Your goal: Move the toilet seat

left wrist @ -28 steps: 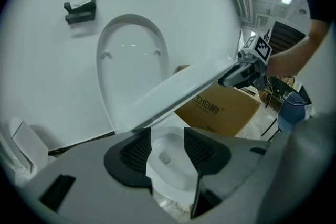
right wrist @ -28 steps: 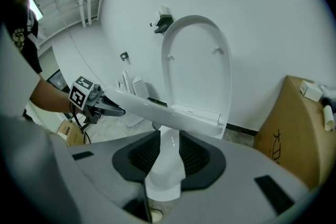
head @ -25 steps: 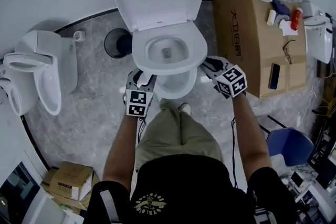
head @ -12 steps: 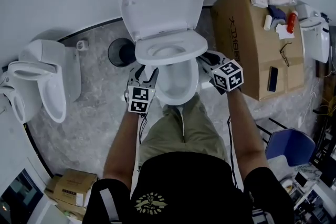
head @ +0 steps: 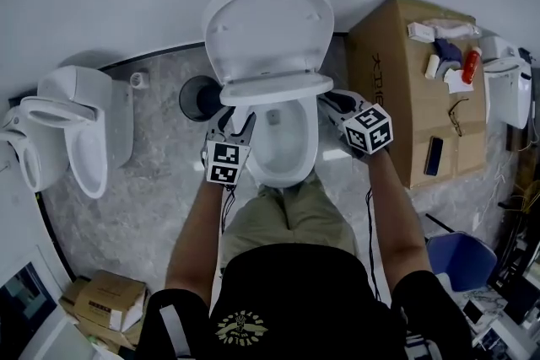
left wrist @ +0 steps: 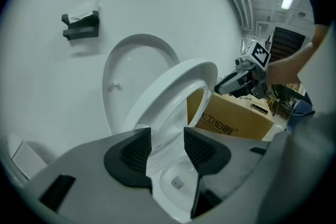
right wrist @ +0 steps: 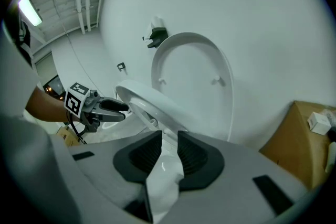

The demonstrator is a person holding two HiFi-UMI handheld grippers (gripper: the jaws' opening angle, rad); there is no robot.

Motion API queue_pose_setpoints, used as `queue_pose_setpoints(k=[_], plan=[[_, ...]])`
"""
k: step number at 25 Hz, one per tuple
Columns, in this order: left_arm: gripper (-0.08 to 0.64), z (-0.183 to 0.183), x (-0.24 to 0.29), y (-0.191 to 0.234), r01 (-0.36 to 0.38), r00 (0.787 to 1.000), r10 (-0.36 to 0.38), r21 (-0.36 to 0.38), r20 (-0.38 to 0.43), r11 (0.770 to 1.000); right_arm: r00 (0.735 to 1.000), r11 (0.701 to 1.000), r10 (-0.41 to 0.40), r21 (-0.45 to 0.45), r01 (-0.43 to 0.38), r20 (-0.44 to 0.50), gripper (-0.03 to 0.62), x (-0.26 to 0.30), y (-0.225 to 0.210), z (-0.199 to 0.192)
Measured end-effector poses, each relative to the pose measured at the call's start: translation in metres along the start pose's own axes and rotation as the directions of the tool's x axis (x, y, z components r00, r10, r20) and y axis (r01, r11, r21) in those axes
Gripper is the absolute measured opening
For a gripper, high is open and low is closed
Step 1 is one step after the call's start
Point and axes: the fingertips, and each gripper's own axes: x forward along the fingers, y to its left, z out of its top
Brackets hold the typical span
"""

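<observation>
The white toilet seat (head: 277, 87) stands steeply tilted between the bowl (head: 283, 154) and the raised lid (head: 268, 21). My left gripper (head: 234, 120) is at the seat's left side. In the left gripper view its wide-set jaws (left wrist: 167, 147) hold the seat rim (left wrist: 178, 92) between the pads. My right gripper (head: 329, 101) is at the seat's right side. In the right gripper view its jaws (right wrist: 169, 150) are closing, and the seat's edge (right wrist: 144, 105) is clamped between the pads. Each gripper also shows in the other's view, the left gripper (right wrist: 118, 109) and the right gripper (left wrist: 228, 84).
A large cardboard box (head: 422, 88) with bottles and a phone on top stands right of the toilet. A second toilet (head: 72, 126) is at the left, with a black round bin (head: 198, 95) between them. Small boxes (head: 105, 299) and a blue chair (head: 460, 259) lie behind. A black holder (left wrist: 81, 26) hangs on the wall.
The seat has swung up from lying flat on the bowl to a steep tilt towards the lid. Both grippers stayed at its sides and rose with it.
</observation>
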Motion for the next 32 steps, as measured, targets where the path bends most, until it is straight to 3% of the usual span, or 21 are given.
queue_pose_setpoints(k=[22, 32], plan=[[0.212, 0.048, 0.037, 0.049, -0.130, 0.991, 0.132, -0.087, 0.017, 0.988, 0.991, 0.991, 0.132, -0.038, -0.131, 0.008, 0.089, 0.033, -0.045, 0.059], [0.212, 0.053, 0.054, 0.049, -0.132, 0.991, 0.134, -0.109, 0.006, 0.985, 0.989, 0.990, 0.141, -0.023, -0.140, 0.033, 0.078, 0.050, -0.066, 0.082]])
